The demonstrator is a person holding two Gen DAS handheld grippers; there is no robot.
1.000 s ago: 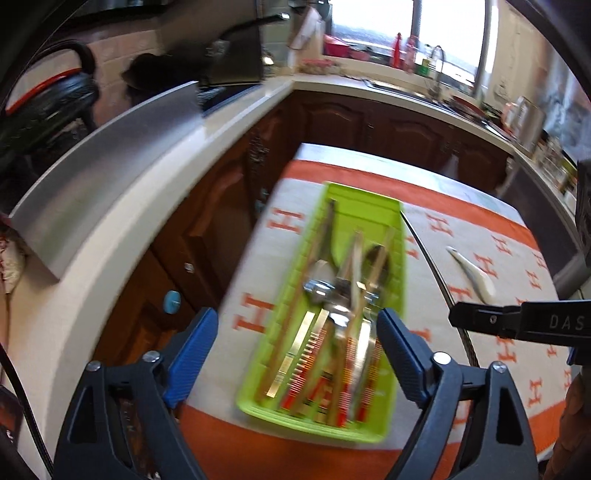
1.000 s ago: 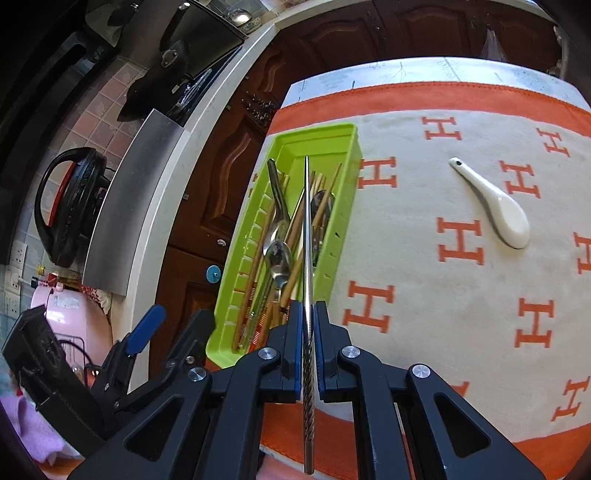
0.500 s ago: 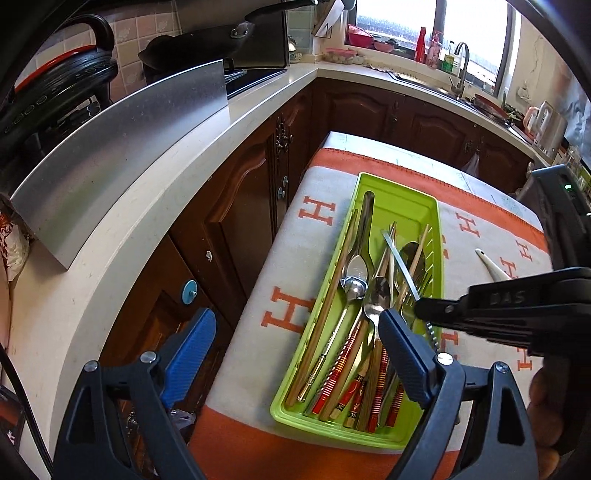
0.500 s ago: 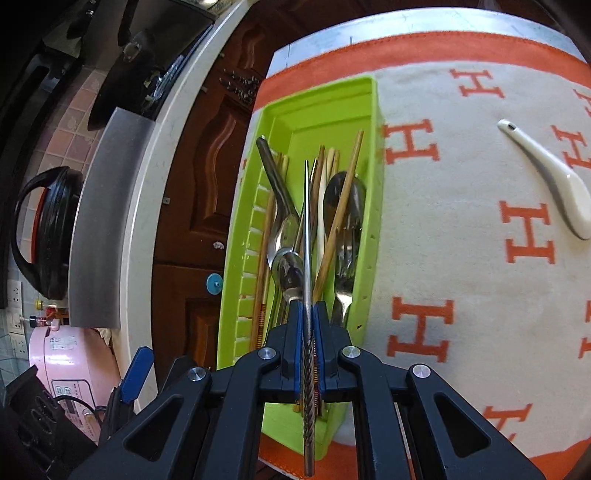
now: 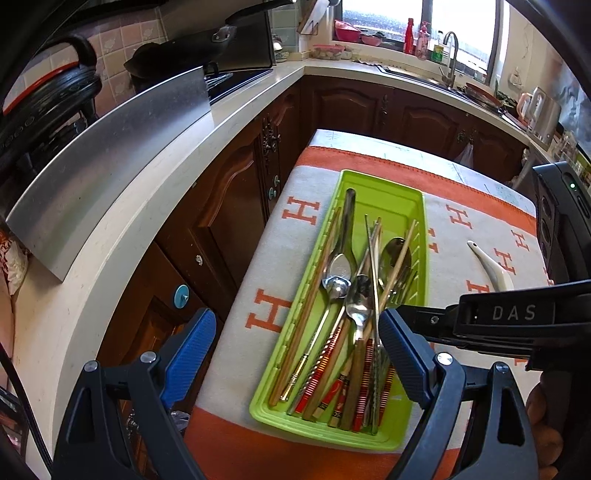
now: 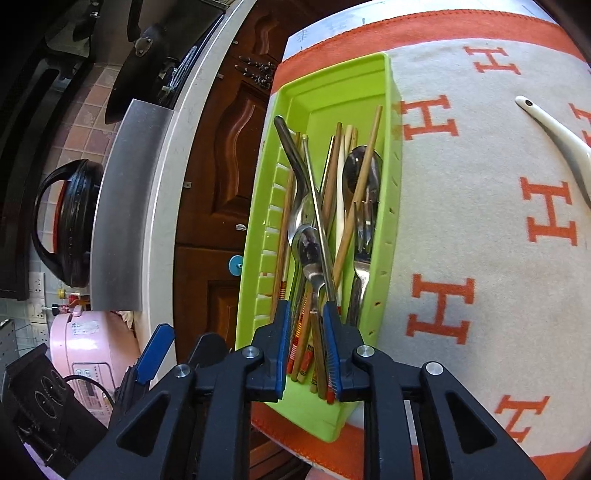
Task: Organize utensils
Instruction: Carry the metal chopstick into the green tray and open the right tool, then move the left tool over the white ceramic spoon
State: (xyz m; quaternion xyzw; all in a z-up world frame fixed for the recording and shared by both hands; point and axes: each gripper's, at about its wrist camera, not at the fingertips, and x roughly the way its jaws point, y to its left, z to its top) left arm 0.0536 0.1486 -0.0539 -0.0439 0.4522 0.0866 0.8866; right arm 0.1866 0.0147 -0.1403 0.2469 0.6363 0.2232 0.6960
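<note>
Steel chopstick (image 6: 318,218) lies loose in green tray (image 6: 391,206) at desk's left edge; right claw (image 6: 306,325) jaws parted, left claw (image 5: 295,343) wide apart. Lift clear, then fetch ceramic spoon (image 6: 557,136).

Home kitchen: L-shaped countertop (image 5: 236,107) w/ dark wood cabinets (image 5: 229,206) across frame centre, wok on stove (image 5: 192,48) upper left, sink faucet (image 5: 451,55) by window (image 5: 458,14) upper right, kettle (image 5: 543,114) far right.

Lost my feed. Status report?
Both tongs, left and right, open. Metal chopstick in green tray. White spoon on cloth, unobstructed.
</note>
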